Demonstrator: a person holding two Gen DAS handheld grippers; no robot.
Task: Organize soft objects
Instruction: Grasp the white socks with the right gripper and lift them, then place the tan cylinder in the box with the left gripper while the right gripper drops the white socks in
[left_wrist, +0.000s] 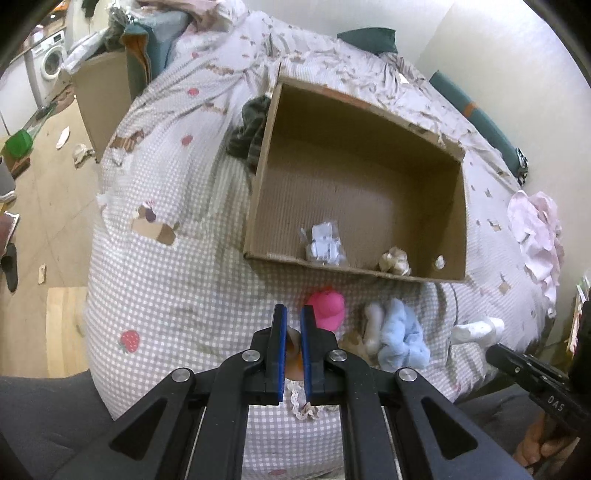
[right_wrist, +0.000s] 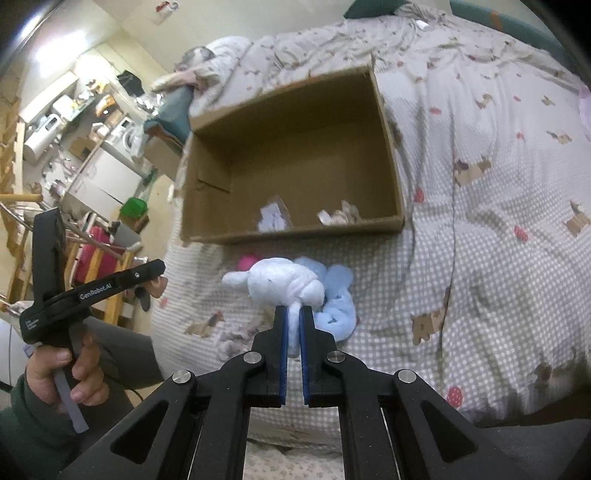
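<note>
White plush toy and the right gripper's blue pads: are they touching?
Touching. The right wrist view shows the right gripper with both blue pads pressed against a narrow limb of the white plush toy, whose body bulges above the fingertips.

Checked bedspread with strawberry motifs (left_wrist: 177, 266), white washing machine (left_wrist: 50, 61) at upper left, green plastic container (left_wrist: 17, 143) on wooden floor (left_wrist: 48, 206), dark slipper (left_wrist: 10, 267) near left edge, teal pillow (left_wrist: 369, 40) against cream wall (left_wrist: 491, 44).

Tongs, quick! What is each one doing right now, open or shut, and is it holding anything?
Left tongs: shut on a small doll with a lace hem.
Right tongs: shut on a white plush toy, lifted off the bed.
</note>
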